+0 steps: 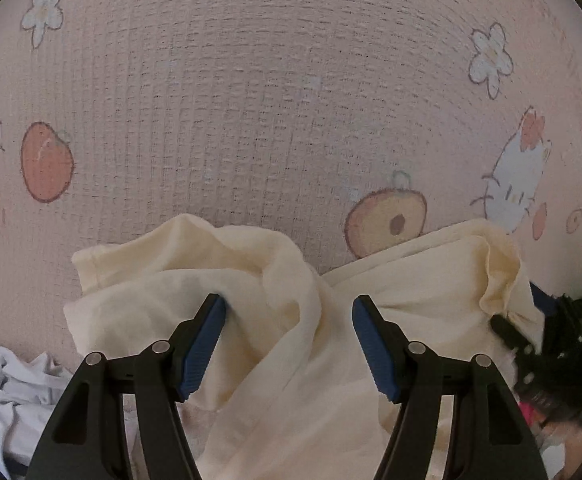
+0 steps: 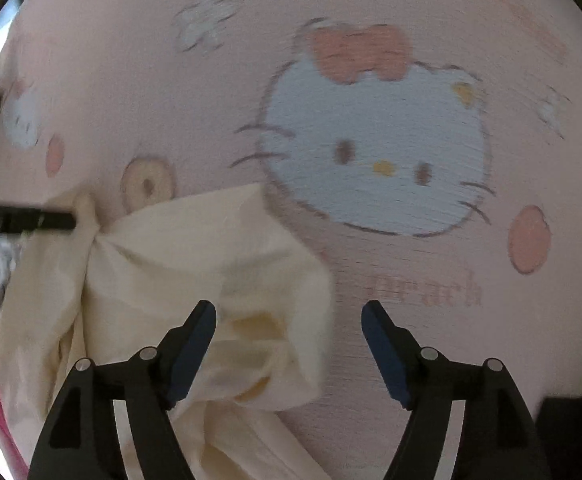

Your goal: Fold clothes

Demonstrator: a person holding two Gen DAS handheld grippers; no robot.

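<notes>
Cream, gauzy crumpled garment drapes between the spread blue pads of the left gripper; whether these press it is unclear. The right gripper gapes, cloth by its left finger. Beyond lies a pink woven cat-print sheet. Only the left view shows white crumpled clothing.

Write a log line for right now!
left gripper: open over cream cloth | right gripper: open, cloth edge between | surface: pink cartoon sheet
</notes>
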